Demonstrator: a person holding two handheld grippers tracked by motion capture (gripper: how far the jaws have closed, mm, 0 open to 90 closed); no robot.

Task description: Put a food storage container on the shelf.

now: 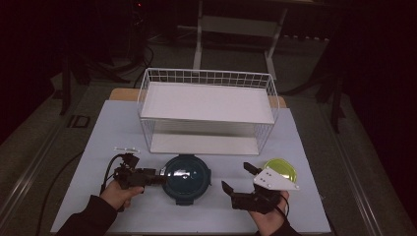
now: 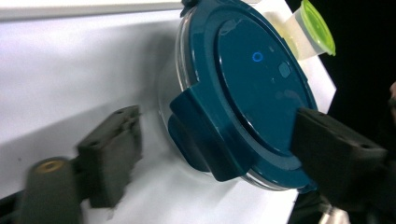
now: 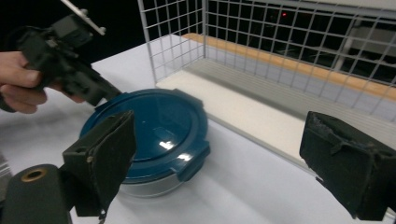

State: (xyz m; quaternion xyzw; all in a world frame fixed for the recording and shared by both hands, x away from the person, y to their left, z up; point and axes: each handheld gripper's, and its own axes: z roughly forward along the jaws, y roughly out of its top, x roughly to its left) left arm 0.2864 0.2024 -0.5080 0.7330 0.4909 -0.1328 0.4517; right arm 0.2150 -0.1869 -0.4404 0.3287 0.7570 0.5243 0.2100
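Observation:
A round clear container with a dark blue clip-on lid (image 1: 187, 179) sits on the white table near the front, in front of the wire rack. My left gripper (image 1: 160, 176) points right at its left edge. In the left gripper view my left gripper (image 2: 224, 154) is open, its jaws on either side of a lid clasp (image 2: 205, 135), and the right-hand one overlaps the lid rim. My right gripper (image 1: 235, 175) stands open to the right of the container with nothing between its jaws. In the right gripper view my right gripper (image 3: 224, 163) faces the blue-lidded container (image 3: 149, 130) and the left gripper (image 3: 70, 60).
A white wire rack with two shelves (image 1: 206, 108) stands behind the container. A small tub with a green lid (image 1: 281, 168) sits just behind my right hand, and is seen tilted in the left gripper view (image 2: 313, 28). The white table (image 1: 98, 147) ends close to both hands.

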